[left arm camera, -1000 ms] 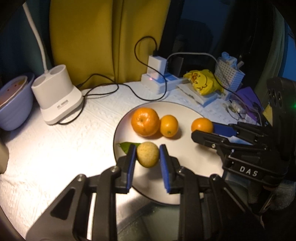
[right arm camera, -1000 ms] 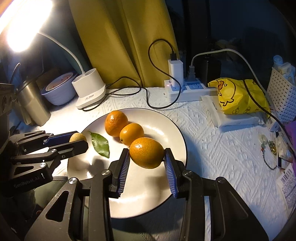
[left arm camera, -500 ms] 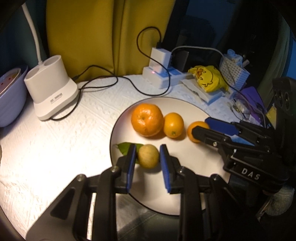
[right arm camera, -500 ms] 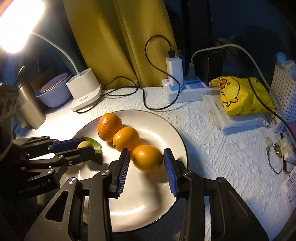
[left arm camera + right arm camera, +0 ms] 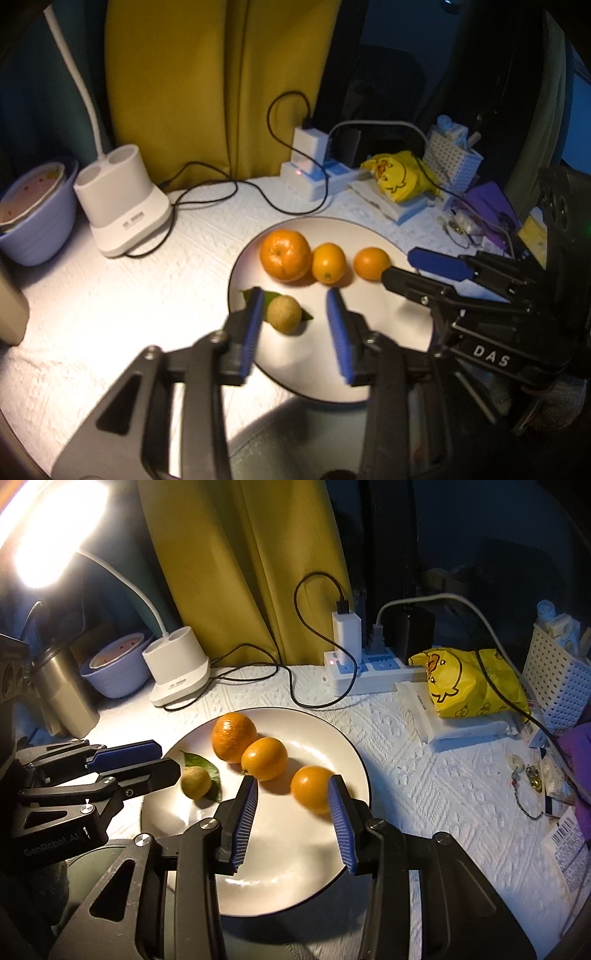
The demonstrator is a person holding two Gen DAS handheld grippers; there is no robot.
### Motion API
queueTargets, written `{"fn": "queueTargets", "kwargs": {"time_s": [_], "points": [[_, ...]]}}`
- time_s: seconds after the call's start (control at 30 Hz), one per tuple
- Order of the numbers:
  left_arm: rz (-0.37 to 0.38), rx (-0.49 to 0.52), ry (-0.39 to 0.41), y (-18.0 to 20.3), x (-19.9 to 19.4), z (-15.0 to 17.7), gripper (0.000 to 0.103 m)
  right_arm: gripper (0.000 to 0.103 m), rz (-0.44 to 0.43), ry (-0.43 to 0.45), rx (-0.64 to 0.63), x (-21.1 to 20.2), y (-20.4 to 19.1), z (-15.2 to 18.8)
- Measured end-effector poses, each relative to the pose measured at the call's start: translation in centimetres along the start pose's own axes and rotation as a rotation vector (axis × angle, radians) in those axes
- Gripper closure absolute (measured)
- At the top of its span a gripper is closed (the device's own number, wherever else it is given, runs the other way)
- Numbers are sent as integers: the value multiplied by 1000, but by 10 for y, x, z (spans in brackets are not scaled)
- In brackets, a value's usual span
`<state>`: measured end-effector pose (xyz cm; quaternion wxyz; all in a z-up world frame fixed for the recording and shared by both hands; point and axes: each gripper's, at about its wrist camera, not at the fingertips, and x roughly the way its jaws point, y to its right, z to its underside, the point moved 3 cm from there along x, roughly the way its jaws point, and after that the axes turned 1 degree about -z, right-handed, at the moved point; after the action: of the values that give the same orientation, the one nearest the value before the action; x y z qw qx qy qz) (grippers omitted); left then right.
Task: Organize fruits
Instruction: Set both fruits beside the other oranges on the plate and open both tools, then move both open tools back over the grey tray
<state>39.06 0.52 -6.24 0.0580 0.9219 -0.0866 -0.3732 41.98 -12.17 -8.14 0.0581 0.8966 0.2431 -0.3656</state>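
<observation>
A white plate (image 5: 373,373) (image 5: 295,882) holds three oranges in a row: a large one (image 5: 285,254) (image 5: 233,736), a middle one (image 5: 328,263) (image 5: 264,758) and a right one (image 5: 371,263) (image 5: 312,789). A small yellow-green fruit (image 5: 283,314) (image 5: 196,782) lies on a green leaf (image 5: 201,764) at the plate's left. My left gripper (image 5: 295,317) (image 5: 162,757) is open, with the small fruit resting between its jaws near the left one. My right gripper (image 5: 291,805) (image 5: 424,271) is open, with the right orange lying by its right jaw.
A white lamp base (image 5: 123,201) and a lilac bowl (image 5: 33,218) stand at the back left. A power strip with chargers (image 5: 364,670), a yellow duck bag (image 5: 469,683), a white basket (image 5: 557,679) and small clutter (image 5: 535,775) stand at the back right.
Both grippers lowered their fruit onto the plate and opened. The small fruit and the right orange now rest on the plate, and both grippers have pulled back slightly.
</observation>
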Motion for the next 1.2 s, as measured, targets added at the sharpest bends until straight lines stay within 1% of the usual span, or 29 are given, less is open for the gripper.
{"fn": "queueTargets", "kwargs": {"time_s": [0.27, 0.3, 0.63, 1.0, 1.1, 1.2], "points": [[-9, -3, 21, 2, -27, 7, 60, 61, -4, 16, -4, -25, -14, 6], [2, -6, 18, 3, -31, 8, 60, 61, -4, 18, -5, -28, -16, 7], [5, -2, 50, 11, -68, 20, 60, 61, -3, 47, -12, -64, -33, 15], [16, -3, 69, 19, -107, 43, 59, 61, 2, 77, -15, -101, -50, 33], [20, -7, 68, 20, -115, 51, 58, 61, 2, 82, -17, -109, -56, 39], [27, -12, 66, 21, -121, 60, 52, 61, 4, 85, -20, -116, -60, 45]]}}
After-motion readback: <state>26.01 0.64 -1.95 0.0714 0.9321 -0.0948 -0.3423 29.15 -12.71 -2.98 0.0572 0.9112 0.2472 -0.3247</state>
